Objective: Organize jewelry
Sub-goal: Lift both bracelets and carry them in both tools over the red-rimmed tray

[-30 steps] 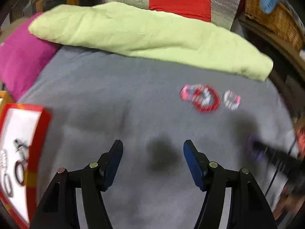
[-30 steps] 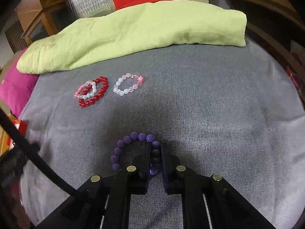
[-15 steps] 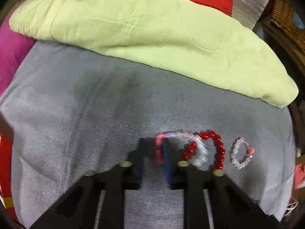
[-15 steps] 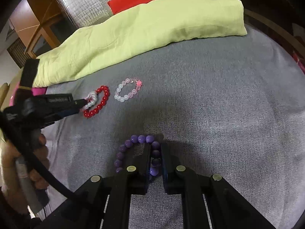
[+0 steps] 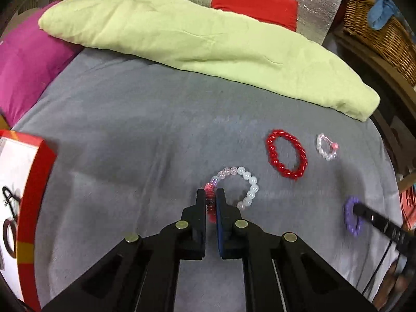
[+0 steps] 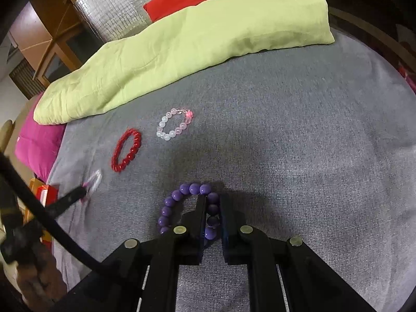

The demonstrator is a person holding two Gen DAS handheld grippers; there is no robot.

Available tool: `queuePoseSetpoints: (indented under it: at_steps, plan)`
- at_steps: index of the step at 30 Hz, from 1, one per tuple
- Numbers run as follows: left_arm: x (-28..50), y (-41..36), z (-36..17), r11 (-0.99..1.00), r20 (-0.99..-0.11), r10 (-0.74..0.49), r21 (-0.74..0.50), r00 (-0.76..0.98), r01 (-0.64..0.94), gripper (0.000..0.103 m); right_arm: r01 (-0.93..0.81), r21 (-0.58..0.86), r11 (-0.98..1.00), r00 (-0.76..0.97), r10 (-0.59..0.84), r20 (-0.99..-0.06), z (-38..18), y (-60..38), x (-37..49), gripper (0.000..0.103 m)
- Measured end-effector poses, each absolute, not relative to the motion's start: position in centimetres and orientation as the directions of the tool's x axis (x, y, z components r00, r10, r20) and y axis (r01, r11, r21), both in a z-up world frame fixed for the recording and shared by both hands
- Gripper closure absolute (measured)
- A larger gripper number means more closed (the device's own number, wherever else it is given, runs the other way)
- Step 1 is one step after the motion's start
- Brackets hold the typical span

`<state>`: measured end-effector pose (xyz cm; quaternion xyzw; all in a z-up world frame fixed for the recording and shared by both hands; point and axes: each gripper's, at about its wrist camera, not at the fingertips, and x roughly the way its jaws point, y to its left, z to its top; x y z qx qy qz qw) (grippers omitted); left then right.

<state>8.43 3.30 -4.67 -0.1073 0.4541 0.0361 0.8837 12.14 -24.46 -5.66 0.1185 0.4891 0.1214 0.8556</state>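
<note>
My left gripper [image 5: 210, 195] is shut on the pink end of a white and pink bead bracelet [image 5: 244, 182], held over the grey blanket [image 5: 130, 135]. A red bead bracelet [image 5: 286, 154] and a small pale pink bracelet [image 5: 326, 147] lie further right. My right gripper [image 6: 212, 202] is shut on a purple bead bracelet [image 6: 182, 195] low over the blanket. From the right wrist view the red bracelet [image 6: 126, 149] and the pale pink bracelet [image 6: 173, 124] lie up left, and the left gripper [image 6: 83, 191] shows blurred at the left.
A red-edged white box [image 5: 23, 208] with jewelry in it sits at the left edge. A light green pillow [image 5: 197, 41] and a magenta pillow [image 5: 26, 62] bound the blanket at the back. A wicker basket [image 5: 377, 33] stands at the far right.
My left gripper swung right to the bracelets, shut on the white and pink bracelet, then pulled it left, away from the red one. The right gripper stayed shut on the purple bracelet.
</note>
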Motion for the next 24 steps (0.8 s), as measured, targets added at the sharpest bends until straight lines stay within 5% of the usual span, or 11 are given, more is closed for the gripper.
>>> queuePoseSetpoints:
  at_steps: [10,24]
  plan:
    - [7.3,5.6,-2.9,0.968,-0.728,-0.071,-0.215,0.682,-0.129,0.096,-0.100,0.525,0.845,0.494,0.500,-0.711,-5.3,-24.9,11.9,0.092]
    - [6.2,3.6,-1.0,0.979,-0.655,-0.117,-0.203,0.747,-0.025,0.096,-0.172,0.587,0.791,0.532,0.576,-0.621,-3.6,-24.6,11.5,0.092]
